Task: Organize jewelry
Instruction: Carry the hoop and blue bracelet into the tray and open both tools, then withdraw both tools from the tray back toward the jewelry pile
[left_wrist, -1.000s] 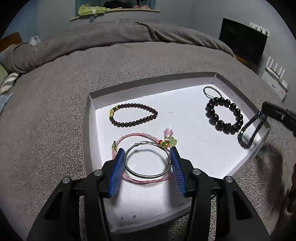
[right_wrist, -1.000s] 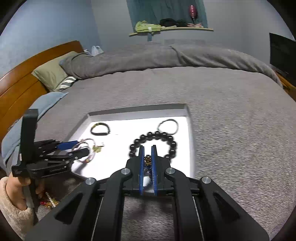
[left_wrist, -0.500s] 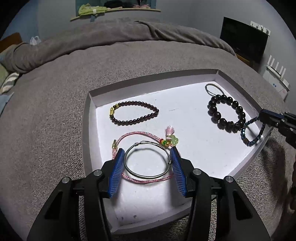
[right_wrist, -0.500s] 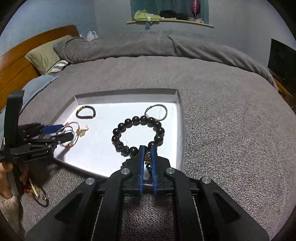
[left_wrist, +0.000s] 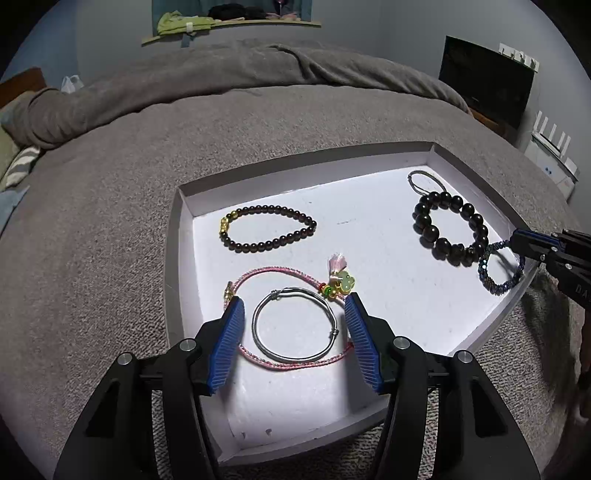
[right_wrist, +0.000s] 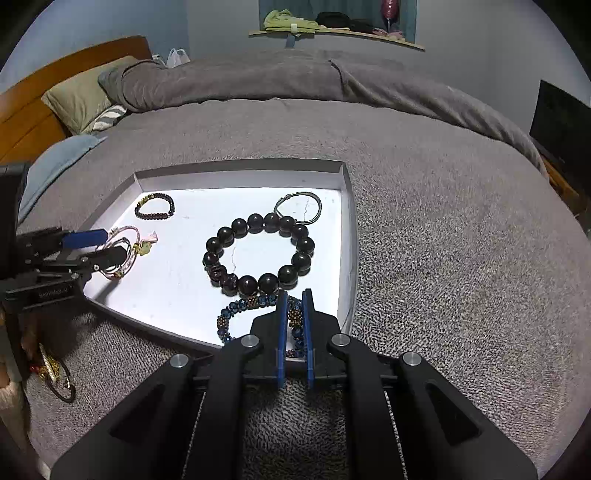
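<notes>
Placing step underway. Right tongs (right_wrist: 294, 317) clamping blue beaded bracelet (right_wrist: 236, 314), lowering it into white tray (right_wrist: 345, 206) at 5 o'clock corner, touching black bead bracelet (right_wrist: 258, 254). Left tongs (left_wrist: 295, 332) opening, straddling silver bangle (left_wrist: 295, 325) without gripping. Next probably calling for right tongs releasing.

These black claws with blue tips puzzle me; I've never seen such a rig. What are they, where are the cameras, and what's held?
They are hand-held grippers, one per hand of a person, each carrying a camera looking along its fingers. A white tray lies on a grey bed. The left gripper is opening around a silver bangle and pink cord bracelet, pads not touching. The right gripper is shut on a blue beaded bracelet beside a large black bead bracelet.
</notes>
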